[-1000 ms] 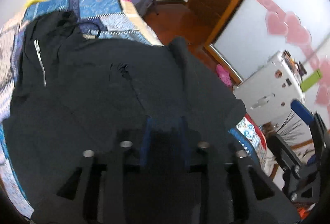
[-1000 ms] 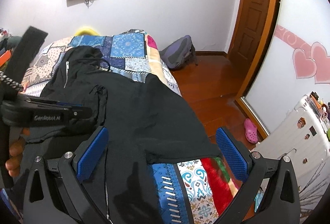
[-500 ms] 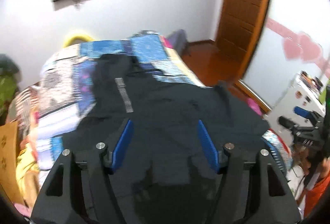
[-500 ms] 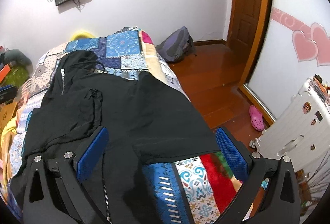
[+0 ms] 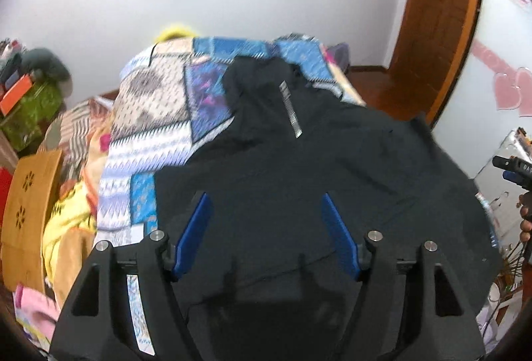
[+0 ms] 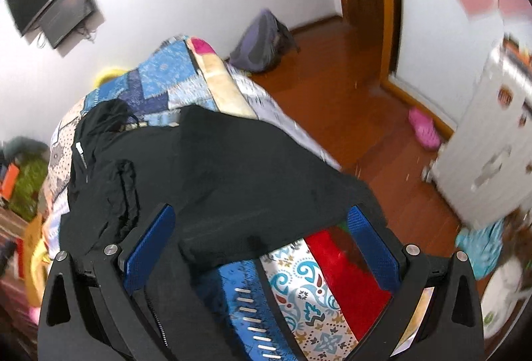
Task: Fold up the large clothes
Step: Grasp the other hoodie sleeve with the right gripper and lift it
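Note:
A large black zip-up hooded jacket (image 5: 299, 175) lies spread on a bed with a patchwork quilt (image 5: 156, 115), hood toward the far wall. It also shows in the right wrist view (image 6: 212, 175), one sleeve reaching the bed's right edge. My left gripper (image 5: 266, 228) is open and empty above the jacket's lower part. My right gripper (image 6: 259, 234) is open and empty over the jacket's right sleeve end and the quilt (image 6: 299, 288).
A wooden door (image 5: 439, 15) and wood floor (image 6: 332, 95) lie right of the bed. A grey backpack (image 6: 259, 45) leans on the wall. A white cabinet (image 6: 492, 141) stands at right. Boxes and clutter (image 5: 30, 108) sit left of the bed.
My left gripper opened, let go of the jacket, and pulled back and up. My right gripper tilted and moved closer to the sleeve end at the bed's right edge.

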